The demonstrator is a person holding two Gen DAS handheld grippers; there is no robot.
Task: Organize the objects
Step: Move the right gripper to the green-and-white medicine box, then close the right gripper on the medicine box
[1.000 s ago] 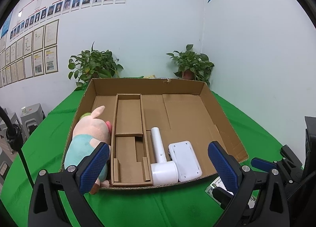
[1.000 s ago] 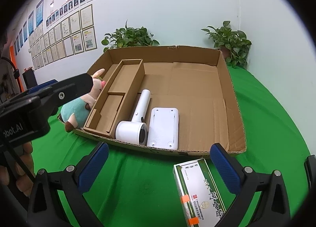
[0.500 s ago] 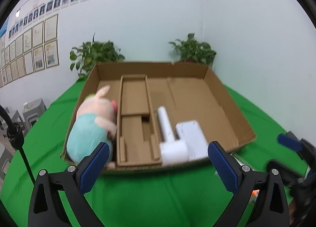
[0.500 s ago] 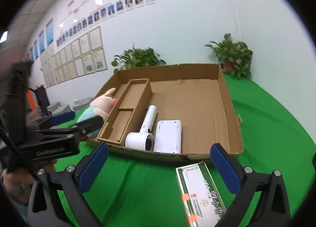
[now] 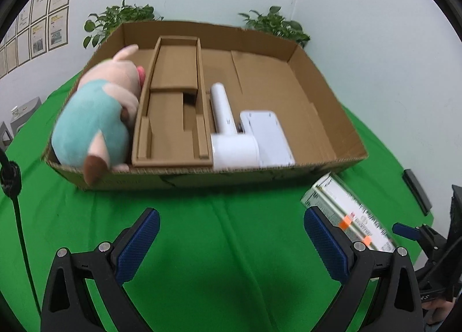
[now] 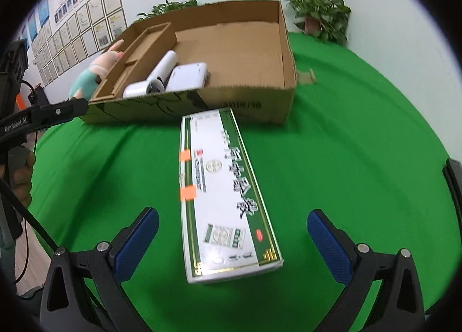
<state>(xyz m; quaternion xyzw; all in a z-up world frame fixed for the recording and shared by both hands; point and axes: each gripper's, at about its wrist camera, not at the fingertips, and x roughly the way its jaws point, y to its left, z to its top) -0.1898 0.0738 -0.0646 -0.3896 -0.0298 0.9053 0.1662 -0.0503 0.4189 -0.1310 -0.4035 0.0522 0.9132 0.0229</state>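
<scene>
Here, on the green cloth:
Right gripper (image 6: 232, 235): jaws spread wide, empty, either side of the near end of the white-and-green carton (image 6: 222, 187).
Carton: flat on the cloth, just outside the cardboard box (image 6: 277, 98).
Left gripper (image 5: 231, 241): jaws wide, holding nothing.
Box: plush pig (image 5: 98, 118), white hair dryer (image 5: 228, 135), white pad (image 5: 265, 135) inside.

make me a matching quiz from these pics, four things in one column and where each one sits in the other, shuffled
Things:
1. plush pig
2. hair dryer
3. white-green carton
4. white flat device

Places:
A. on the green cloth, outside the cardboard box
B. in the box, right of the cardboard insert
C. at the box's left end
D. in the box, just right of the hair dryer

Pairs: 1-C, 2-B, 3-A, 4-D
</scene>
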